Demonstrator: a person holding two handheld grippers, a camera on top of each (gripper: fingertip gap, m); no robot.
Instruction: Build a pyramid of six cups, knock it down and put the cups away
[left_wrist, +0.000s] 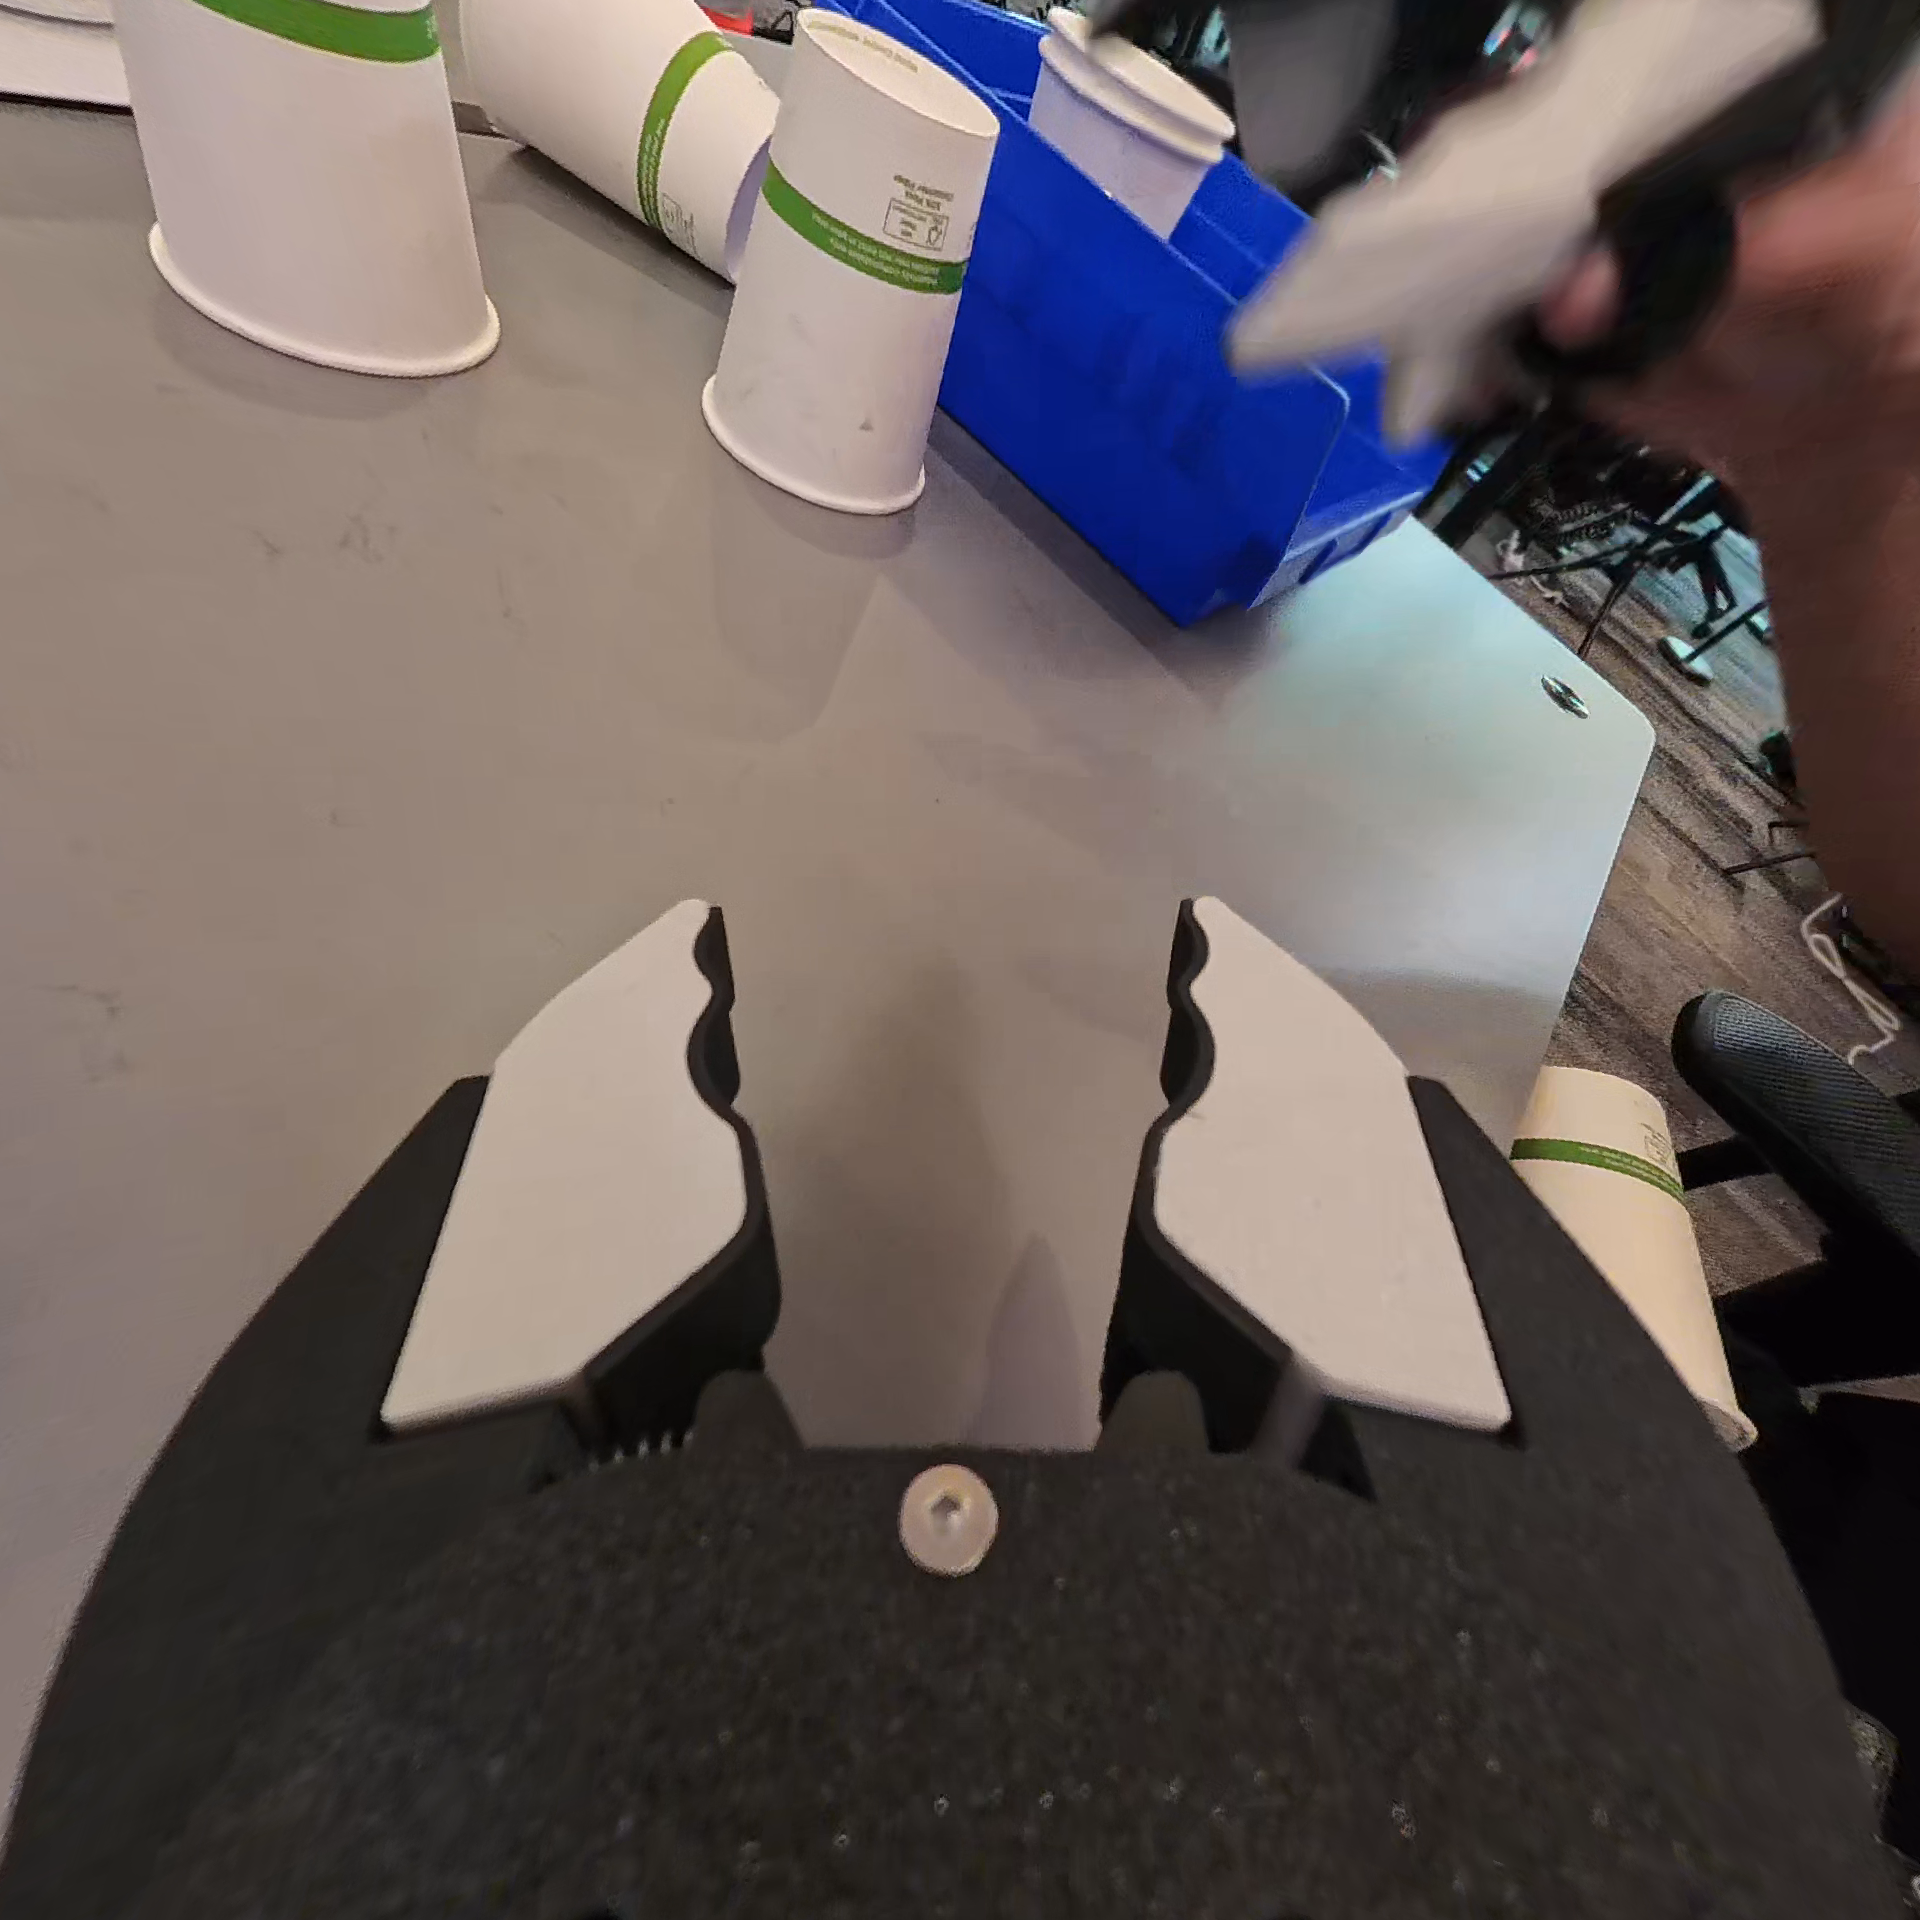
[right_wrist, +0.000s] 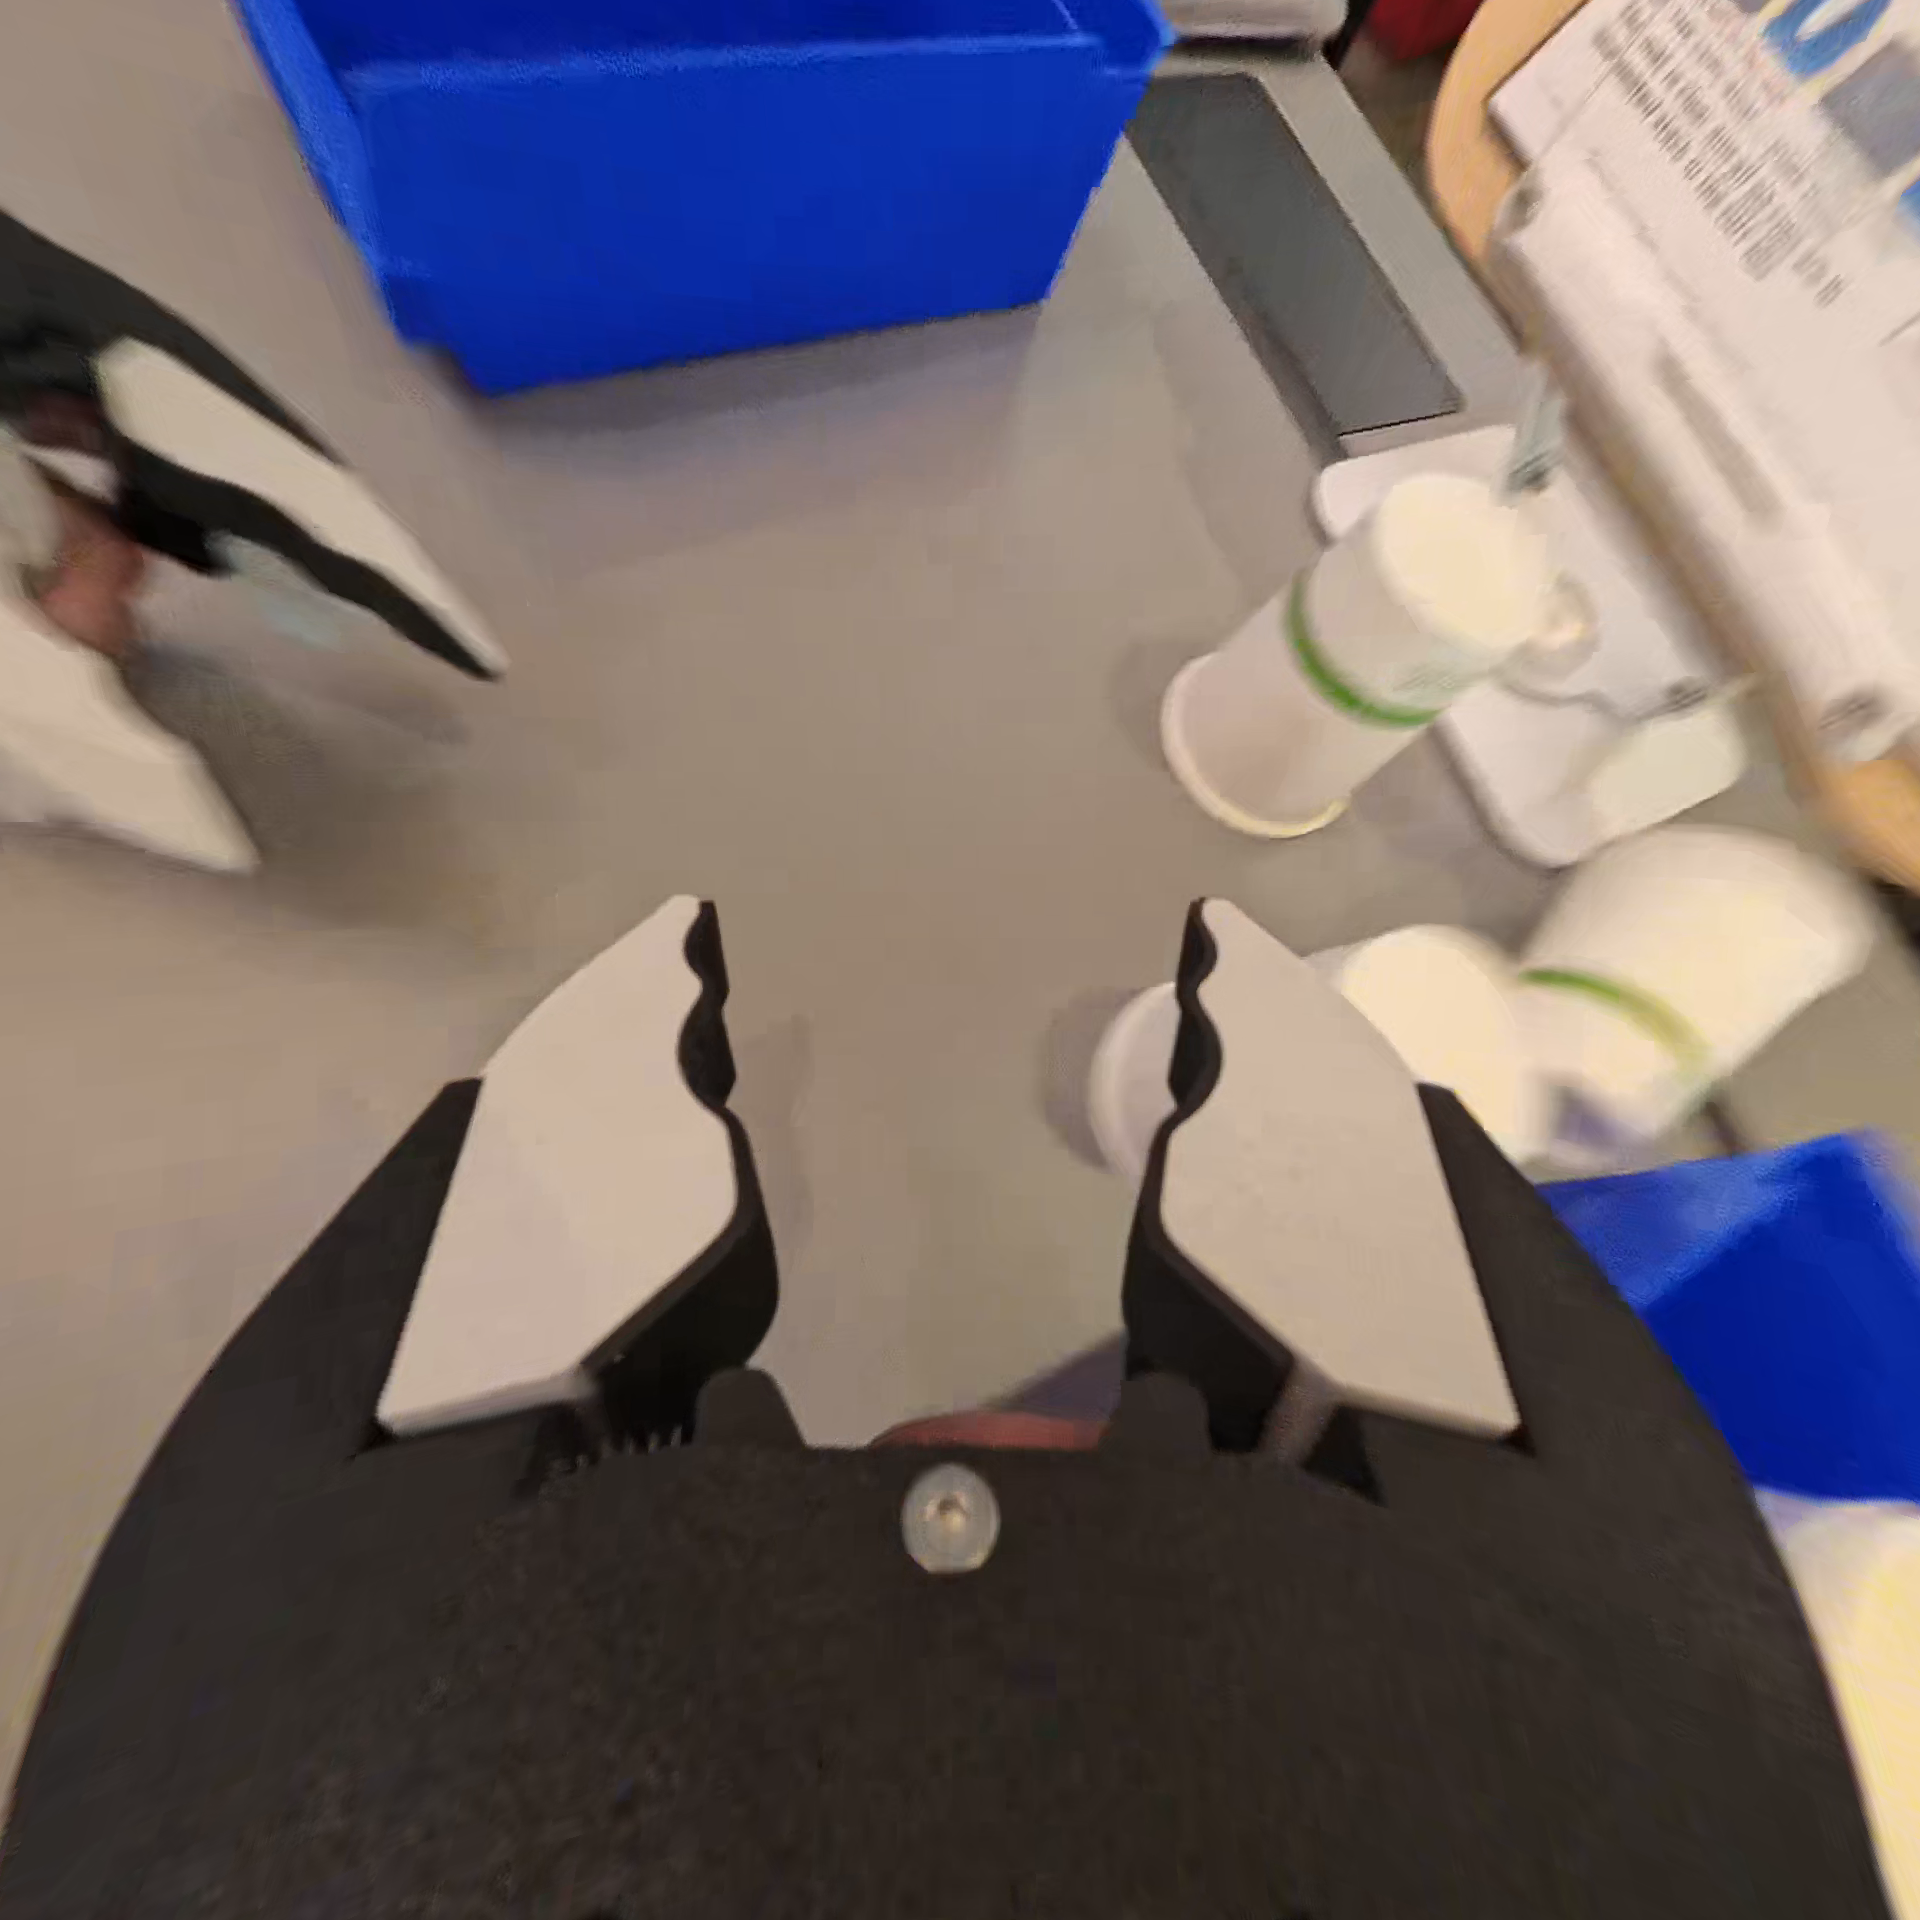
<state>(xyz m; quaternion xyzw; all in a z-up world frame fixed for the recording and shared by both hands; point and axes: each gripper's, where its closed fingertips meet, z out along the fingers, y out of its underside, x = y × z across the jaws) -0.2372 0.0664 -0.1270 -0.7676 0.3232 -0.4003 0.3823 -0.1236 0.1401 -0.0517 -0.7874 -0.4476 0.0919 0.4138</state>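
Note:
In the left wrist view my left gripper (left_wrist: 951, 914) is open and empty, low over the grey table (left_wrist: 416, 727). White paper cups with green bands stand far ahead: one upside down at the far left (left_wrist: 312, 187), one lying on its side (left_wrist: 634, 125), one upside down (left_wrist: 852, 291) beside a blue bin (left_wrist: 1122, 395). Another cup (left_wrist: 1132, 135) sits in the bin. My right gripper (left_wrist: 1340, 374) is blurred above the bin. In the right wrist view my right gripper (right_wrist: 951, 914) is open and empty. Cups (right_wrist: 1351, 655) (right_wrist: 1683, 966) lie to its right, one (right_wrist: 1122, 1070) behind the right finger.
A cup (left_wrist: 1621, 1247) shows past the table's right edge, near a black chair (left_wrist: 1787, 1091). In the right wrist view a blue bin (right_wrist: 727, 187) stands ahead, a second blue bin (right_wrist: 1766, 1299) at the lower right, papers (right_wrist: 1714, 260) at the right, and my left gripper (right_wrist: 364, 758) at the left.

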